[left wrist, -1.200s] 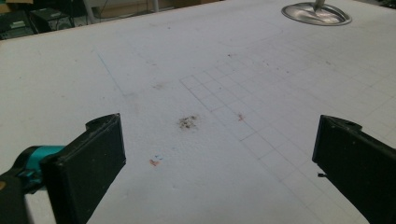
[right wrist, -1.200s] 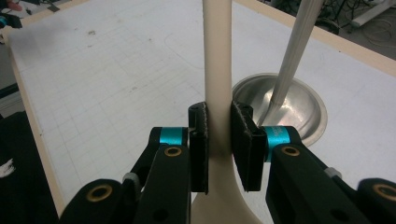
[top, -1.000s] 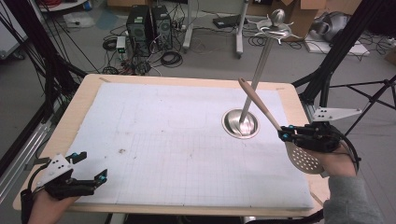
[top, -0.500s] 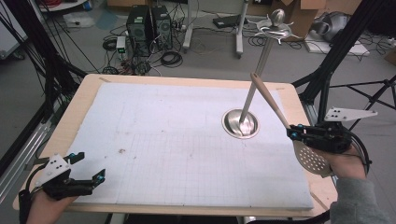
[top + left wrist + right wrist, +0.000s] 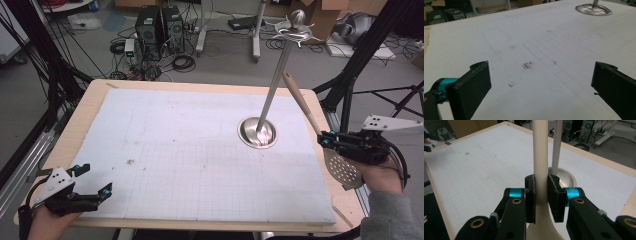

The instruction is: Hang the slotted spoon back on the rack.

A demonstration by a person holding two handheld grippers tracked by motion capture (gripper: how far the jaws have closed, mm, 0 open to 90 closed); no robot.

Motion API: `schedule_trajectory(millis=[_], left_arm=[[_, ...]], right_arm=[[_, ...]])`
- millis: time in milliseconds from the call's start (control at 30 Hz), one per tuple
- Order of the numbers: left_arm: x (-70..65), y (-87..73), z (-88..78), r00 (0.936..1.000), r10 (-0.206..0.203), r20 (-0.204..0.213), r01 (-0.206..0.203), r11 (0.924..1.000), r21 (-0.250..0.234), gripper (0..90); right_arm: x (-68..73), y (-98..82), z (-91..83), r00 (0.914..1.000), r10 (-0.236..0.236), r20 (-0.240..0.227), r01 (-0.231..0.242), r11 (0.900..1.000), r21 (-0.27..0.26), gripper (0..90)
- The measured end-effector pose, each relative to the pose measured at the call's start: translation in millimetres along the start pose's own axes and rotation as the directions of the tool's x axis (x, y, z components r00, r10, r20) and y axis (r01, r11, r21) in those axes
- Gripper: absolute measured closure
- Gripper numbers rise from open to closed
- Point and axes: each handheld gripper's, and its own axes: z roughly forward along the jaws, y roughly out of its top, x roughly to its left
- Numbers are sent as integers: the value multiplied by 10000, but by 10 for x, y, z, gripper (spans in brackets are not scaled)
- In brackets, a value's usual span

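Spatula is hanging in the right gripper, off the right edge of the table. Its perforated metal blade is pointing down and toward the near side, past the table's right rim, while its pale handle is slanting up and to the far left, toward the stand. In the right gripper view, the two black pads are pressing on the handle from both sides, just above where it is widening into the blade. The stand's thin pole is rising just behind the handle there, from a round metal base sitting on the white mat right of the centre.

Left gripper is resting at the near left corner of the mat, in a hand coming in from the near edge. Its jaws are standing wide apart with nothing between them, pointing across the mat toward the stand's base, which is lying well apart from it at the far right.
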Motion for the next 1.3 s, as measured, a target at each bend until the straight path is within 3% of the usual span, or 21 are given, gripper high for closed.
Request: schedule_trajectory(millis=[167,400,867,1000,1300], left_arm=[[34,-28,-26,9997,-43,-221,46,9999,124,28],[0,-17,-22,9998,100,-174,-98,9999,131,28],[25,-26,-49,9998,-51,-216,53,9999,88,28],[44,-12,-86,9996,-95,-249,93,9999,-73,28],[102,-6,-167,9989,-335,-339,324,9990,-310,28]], right_arm=[[-7,22,-36,9999,-25,125,27,9999,-98,777],[-29,32,-85,9998,22,208,-16,9996,-292,778],[-106,36,-200,9990,101,430,-80,9988,-493,777],[-134,29,-209,9982,117,595,-95,9992,-380,778],[-169,62,-283,9960,233,863,-154,9957,-913,778]])
